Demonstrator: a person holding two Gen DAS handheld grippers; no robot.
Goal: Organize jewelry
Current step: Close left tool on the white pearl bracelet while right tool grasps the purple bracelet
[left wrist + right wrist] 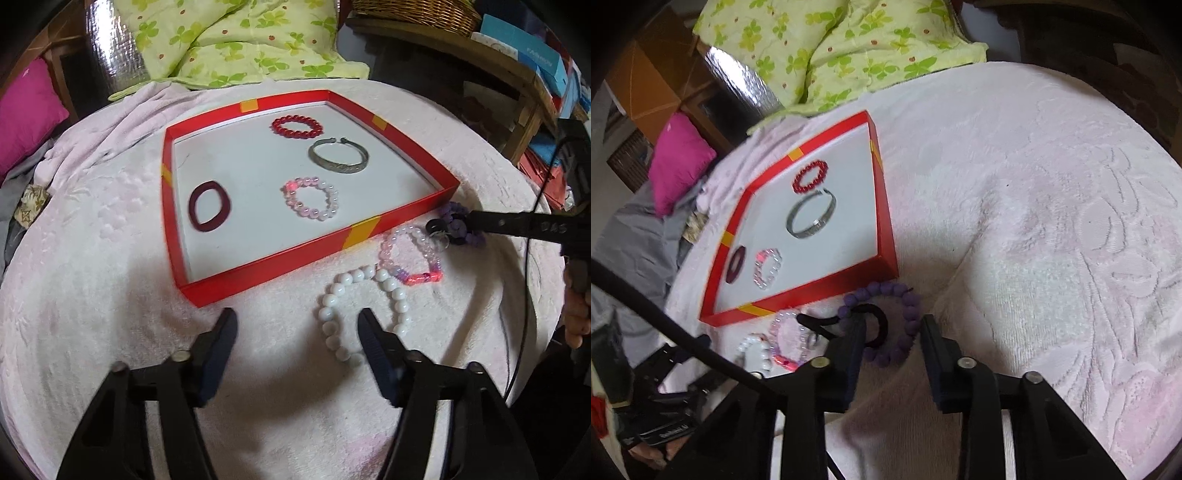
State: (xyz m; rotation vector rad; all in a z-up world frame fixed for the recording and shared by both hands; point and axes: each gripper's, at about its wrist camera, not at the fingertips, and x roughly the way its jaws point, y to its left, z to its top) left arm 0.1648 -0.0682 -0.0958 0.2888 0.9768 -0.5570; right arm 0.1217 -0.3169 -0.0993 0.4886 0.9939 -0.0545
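A red tray (pixel 258 266) with a white floor holds a red bead bracelet (pixel 297 124), a silver bangle (pixel 338 155), a pink bead bracelet (pixel 312 199) and a maroon hair band (pixel 208 212). In front of the tray, on the pale blanket, lie a white bead bracelet (pixel 399 295), a clear pink-purple bracelet (pixel 391 251) and a purple bead bracelet (pixel 882 286) with a black hair tie (pixel 881 319) across it. My left gripper (pixel 297 325) is open, its right finger inside the white loop. My right gripper (pixel 894 325) is open around one side of the purple bracelet and the hair tie.
A green floral quilt (pixel 229 40) and a magenta pillow (pixel 29 110) lie beyond the blanket. A wooden shelf (pixel 480 55) with a basket and boxes stands at the back right. A black cable (pixel 532 229) trails from the right gripper. The person's hand (pixel 576 321) shows at the right edge.
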